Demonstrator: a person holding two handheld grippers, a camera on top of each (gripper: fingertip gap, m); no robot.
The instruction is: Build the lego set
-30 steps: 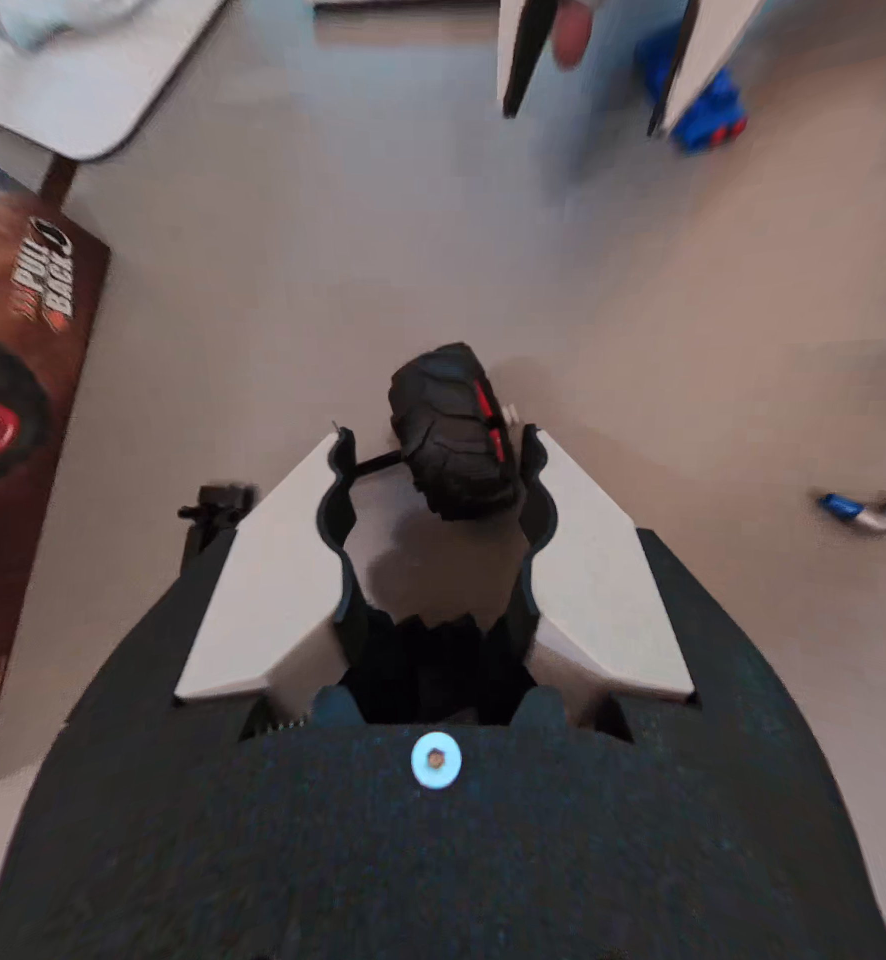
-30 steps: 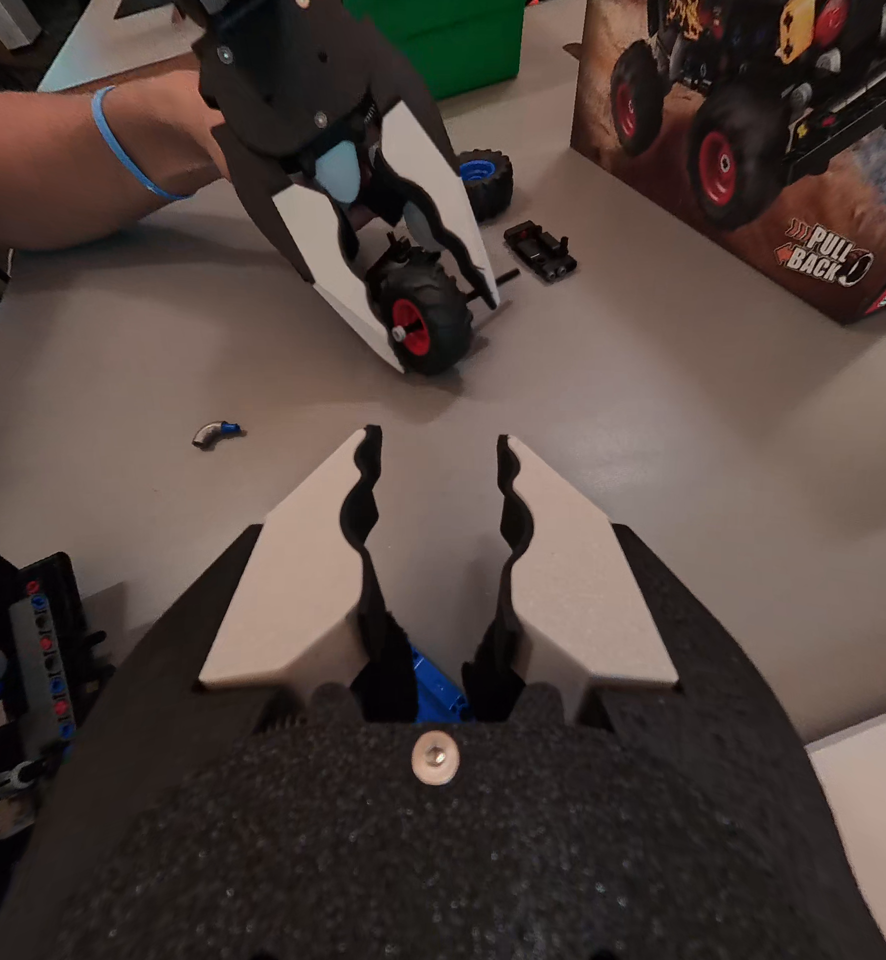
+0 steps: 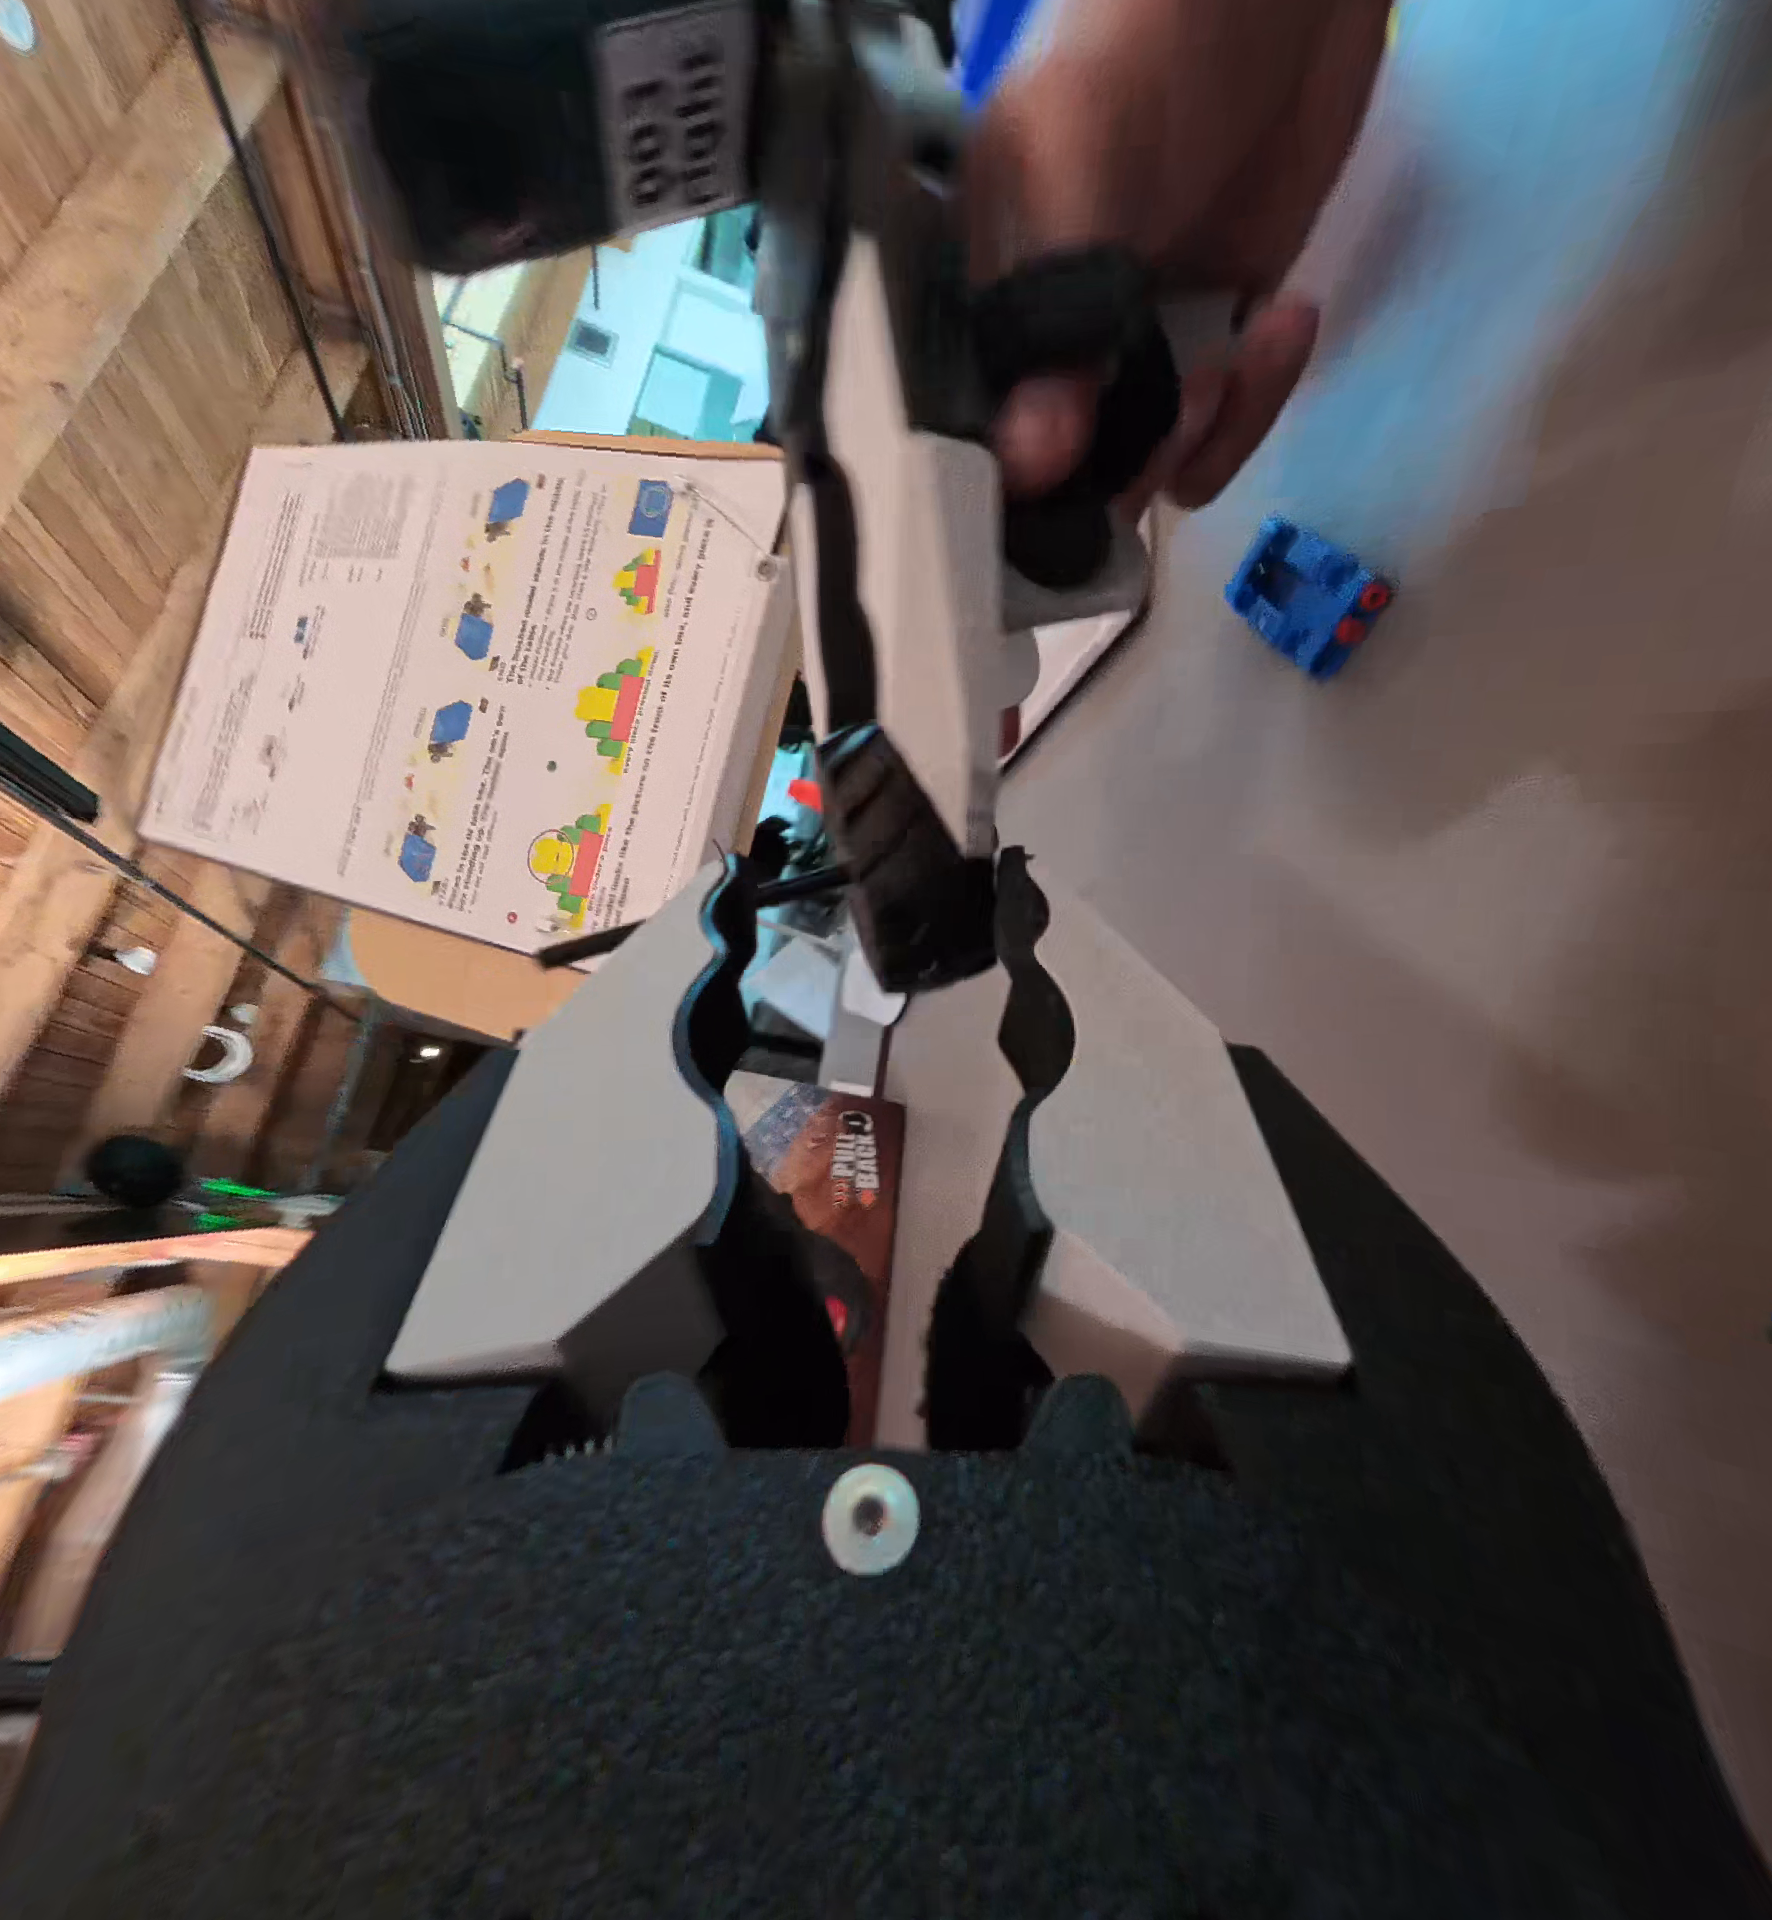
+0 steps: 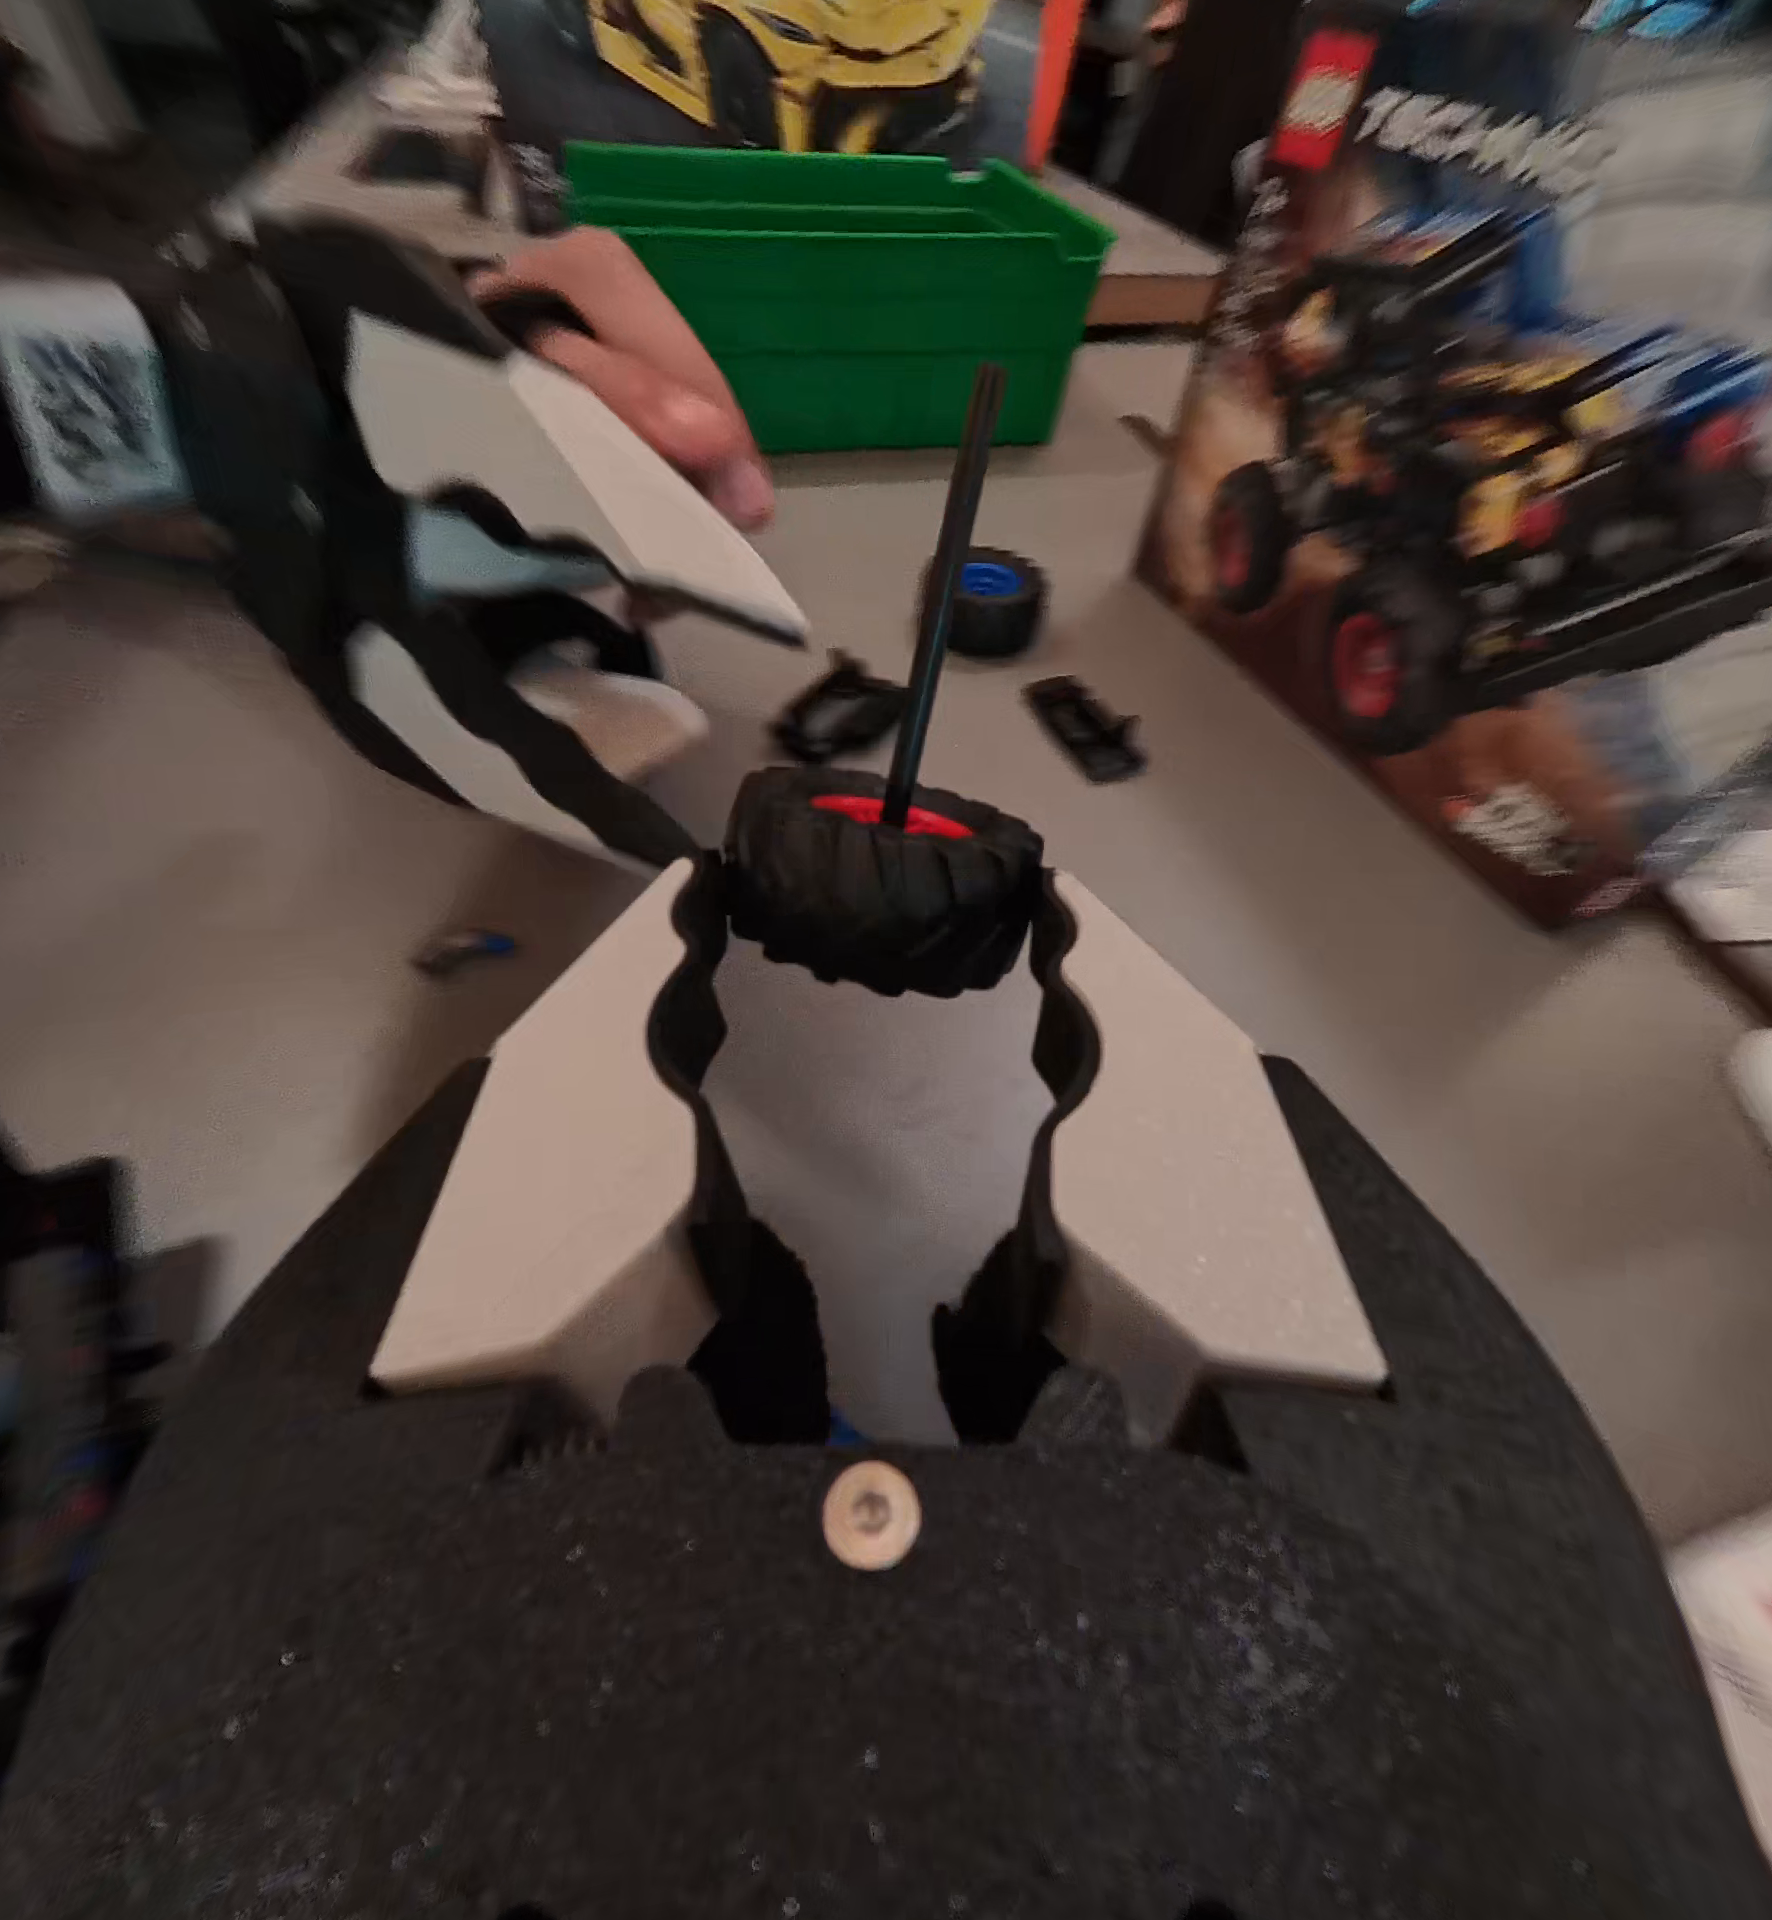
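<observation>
The right gripper (image 4: 877, 878) is squeezing a black toy wheel (image 4: 882, 914) by its bumpy sides, up above the tabletop (image 4: 186, 831).

A thin black stick (image 4: 949, 582) is poking up out of the wheel's red middle. The left gripper (image 3: 871, 883) is waiting with its fingers apart, right beside the wheel. An even squeeze on both sides looks best for keeping the wheel from slipping. A blue-middled wheel (image 4: 986, 603), small black parts (image 4: 1084, 727) and a green bin (image 4: 840, 301) are sitting behind. The toy truck box (image 4: 1484, 520) is showing a brand logo and printed words.

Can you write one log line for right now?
right gripper: shut on red-hub tyre, axle up | left gripper: open
</observation>
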